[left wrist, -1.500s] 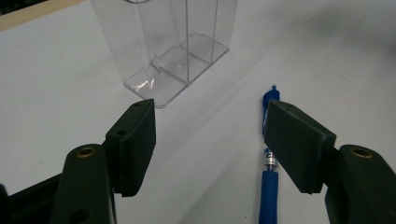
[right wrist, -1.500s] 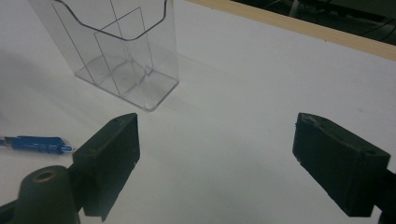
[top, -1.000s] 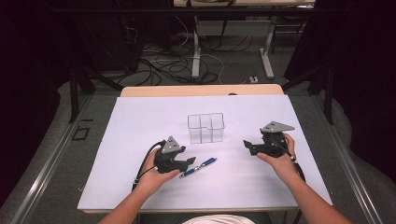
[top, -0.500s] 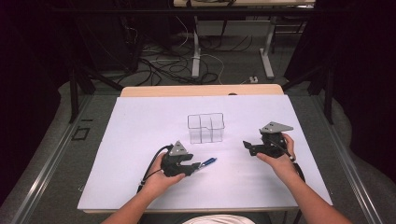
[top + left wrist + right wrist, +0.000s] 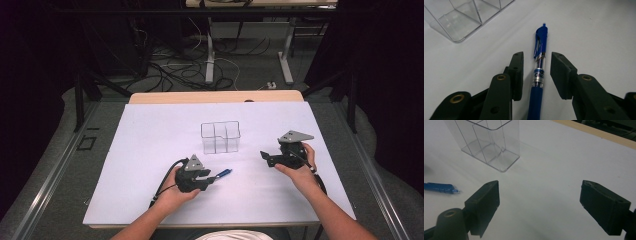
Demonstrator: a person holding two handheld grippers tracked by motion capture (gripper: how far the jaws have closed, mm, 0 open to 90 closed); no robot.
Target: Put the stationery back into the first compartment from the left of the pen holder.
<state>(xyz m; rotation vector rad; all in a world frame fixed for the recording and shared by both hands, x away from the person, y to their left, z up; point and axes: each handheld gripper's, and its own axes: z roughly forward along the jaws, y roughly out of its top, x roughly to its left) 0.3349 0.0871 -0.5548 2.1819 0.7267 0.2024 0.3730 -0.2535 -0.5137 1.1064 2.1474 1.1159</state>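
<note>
Jaws on the left gripper (image 5: 536, 72) have just been closing around the pen (image 5: 538, 75), which lies flat on the bench (image 5: 150, 150) between them. There's a sliver of gap on each side, so I'd say they aren't pinching it yet. They straddle the clear barrel just below the blue clip, with the rubbery blue grip section running back toward the hand.

Pen looks light and stiff, but round and slick plastic, so it could roll or twist out if squeezed off-centre. I'd grab it about where the jaws are now, or a touch lower on the rubber grip, which should slip less.

Right gripper (image 5: 539, 202) hangs with its jaws spread wide, nothing between them, off to the right side of the bench. The clear organizer (image 5: 220, 137) stands just beyond the pen, apart from it, compartments looking empty.
</note>
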